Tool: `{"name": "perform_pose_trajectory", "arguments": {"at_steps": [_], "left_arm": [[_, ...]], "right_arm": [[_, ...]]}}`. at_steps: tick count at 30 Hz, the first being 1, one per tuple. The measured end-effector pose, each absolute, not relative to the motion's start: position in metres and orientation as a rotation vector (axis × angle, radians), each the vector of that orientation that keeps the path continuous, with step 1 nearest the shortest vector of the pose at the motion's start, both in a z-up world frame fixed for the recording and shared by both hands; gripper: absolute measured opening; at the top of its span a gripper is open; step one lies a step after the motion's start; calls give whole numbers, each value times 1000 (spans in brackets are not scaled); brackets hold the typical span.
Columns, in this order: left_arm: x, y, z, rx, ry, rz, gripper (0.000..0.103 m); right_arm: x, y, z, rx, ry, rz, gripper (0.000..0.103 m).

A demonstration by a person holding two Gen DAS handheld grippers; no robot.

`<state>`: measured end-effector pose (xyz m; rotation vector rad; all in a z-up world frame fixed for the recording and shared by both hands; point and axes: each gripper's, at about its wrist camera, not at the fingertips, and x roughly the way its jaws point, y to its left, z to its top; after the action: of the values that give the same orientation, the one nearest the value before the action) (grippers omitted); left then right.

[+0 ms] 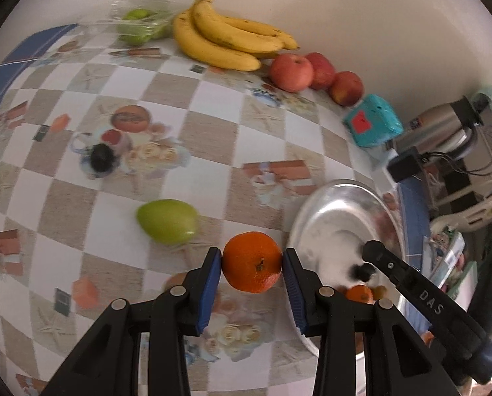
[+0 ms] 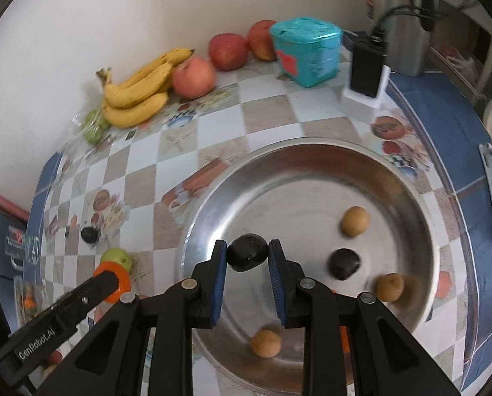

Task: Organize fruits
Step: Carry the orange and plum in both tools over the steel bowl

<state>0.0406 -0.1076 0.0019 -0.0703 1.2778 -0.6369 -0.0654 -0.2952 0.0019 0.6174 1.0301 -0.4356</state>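
My left gripper [image 1: 251, 265] is shut on an orange mandarin [image 1: 252, 260], held above the checkered tablecloth just left of the steel bowl [image 1: 315, 211]. My right gripper [image 2: 248, 257] is shut on a dark round fruit [image 2: 248, 252] over the steel bowl [image 2: 312, 158]. In that bowl lie another dark fruit [image 2: 344, 263] and three small brown fruits [image 2: 354, 221]. A green fruit [image 1: 167, 221] lies loose on the cloth left of the mandarin. The left gripper's arm [image 2: 81, 300] with the mandarin [image 2: 117, 279] shows at the right wrist view's lower left.
Along the wall lie a banana bunch [image 1: 226, 36], three red apples [image 1: 292, 69], green fruits in a clear plastic box [image 1: 137, 26] and a teal package [image 1: 373, 122]. A dark fruit [image 1: 101, 158] rests mid-table. A steel thermos [image 1: 440, 128] and a black device [image 2: 366, 69] stand at the right.
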Motion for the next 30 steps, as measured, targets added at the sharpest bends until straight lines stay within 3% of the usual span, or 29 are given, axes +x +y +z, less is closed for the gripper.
{"name": "perform_pose_trajectory", "arguments": {"at_steps": [30], "left_arm": [[-5, -176, -15, 115, 1199, -834, 41]], "right_arm": [[-91, -323, -17, 732, 1044, -483, 27]]}}
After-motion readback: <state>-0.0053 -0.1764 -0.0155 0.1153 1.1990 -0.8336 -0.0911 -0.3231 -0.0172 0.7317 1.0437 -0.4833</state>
